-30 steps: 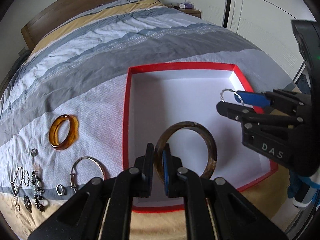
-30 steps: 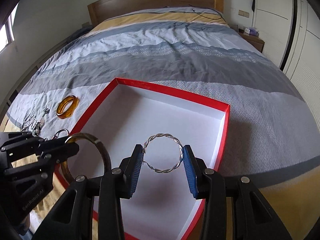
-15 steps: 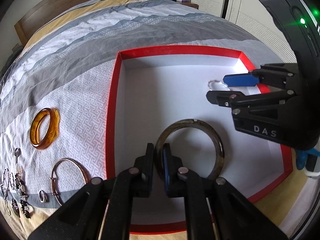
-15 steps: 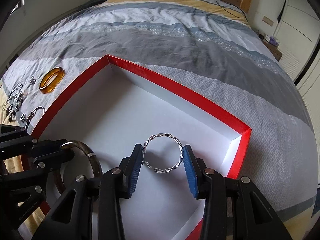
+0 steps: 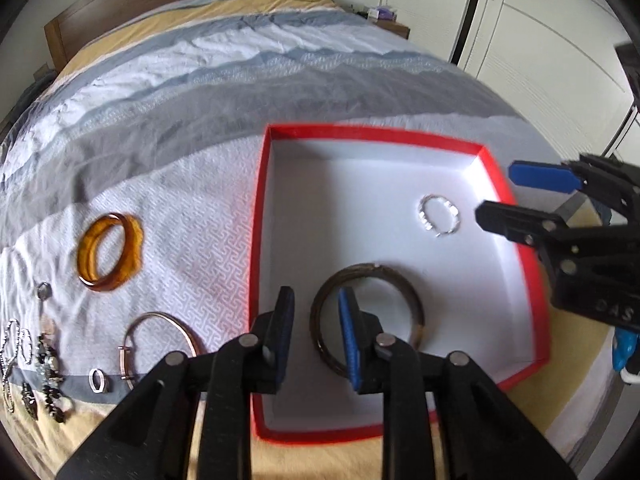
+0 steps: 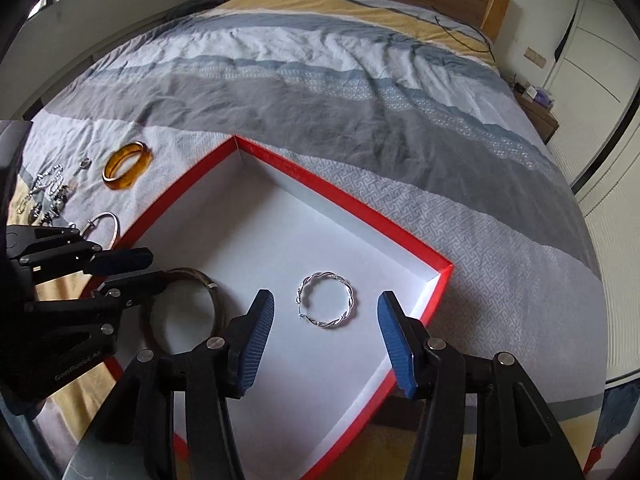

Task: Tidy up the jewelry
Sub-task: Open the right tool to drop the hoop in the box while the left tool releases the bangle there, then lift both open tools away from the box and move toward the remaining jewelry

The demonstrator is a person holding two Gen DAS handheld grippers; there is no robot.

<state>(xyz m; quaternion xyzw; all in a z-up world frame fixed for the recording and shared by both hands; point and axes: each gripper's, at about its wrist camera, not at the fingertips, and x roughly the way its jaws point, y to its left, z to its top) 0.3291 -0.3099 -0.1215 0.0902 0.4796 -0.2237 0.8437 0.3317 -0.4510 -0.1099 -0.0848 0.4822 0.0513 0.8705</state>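
A red box with a white inside (image 5: 258,216) (image 6: 344,200) lies on the bed. In it lie a dark brown bangle (image 5: 404,292) (image 6: 210,286) and a twisted silver bangle (image 5: 439,214) (image 6: 326,300). My left gripper (image 5: 316,340) (image 6: 120,270) is open, its jaws either side of the brown bangle's near rim. My right gripper (image 6: 324,336) (image 5: 504,196) is open just above and behind the silver bangle. An amber bangle (image 5: 109,257) (image 6: 127,165) and a thin metal bangle (image 5: 160,340) (image 6: 105,227) lie on the bedcover left of the box.
Small rings (image 5: 98,380), a chain and dark beaded pieces (image 5: 48,376) lie at the bed's left near edge. The grey striped duvet (image 6: 340,88) stretches beyond the box to a wooden headboard. White wardrobe doors (image 5: 540,40) stand at the right.
Both grippers have opened and let go. The brown bangle and the silver bangle now lie on the box floor. Both grippers have pulled back a little.
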